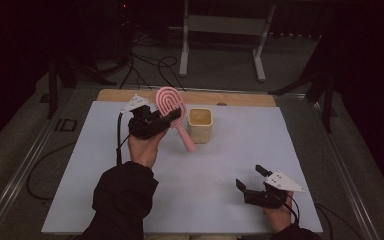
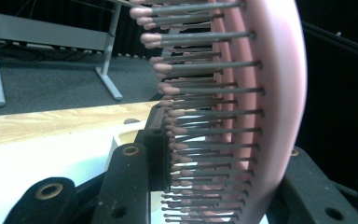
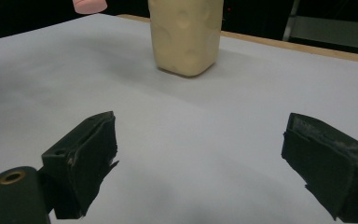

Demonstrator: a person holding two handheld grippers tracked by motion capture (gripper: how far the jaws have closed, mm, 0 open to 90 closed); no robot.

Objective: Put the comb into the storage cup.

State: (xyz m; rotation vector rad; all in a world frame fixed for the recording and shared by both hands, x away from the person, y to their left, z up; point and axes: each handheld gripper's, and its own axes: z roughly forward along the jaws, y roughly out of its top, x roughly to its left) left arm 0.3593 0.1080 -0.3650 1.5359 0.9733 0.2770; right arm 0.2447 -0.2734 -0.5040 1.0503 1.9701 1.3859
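The pink hairbrush (image 1: 171, 107) was held at upper centre of the high view, its head clamped between the jaws of the left gripper (image 1: 166, 119), handle slanting down-right, prob. so it could be dropped into the cream cup (image 1: 200, 125) just beside it. In the left gripper view, bristles (image 2: 200, 116) were pressed against one jaw. The right gripper (image 1: 252, 181), lower right, was spread wide w/ nothing held, resting low over the white table (image 1: 230, 165), apparently on standby.
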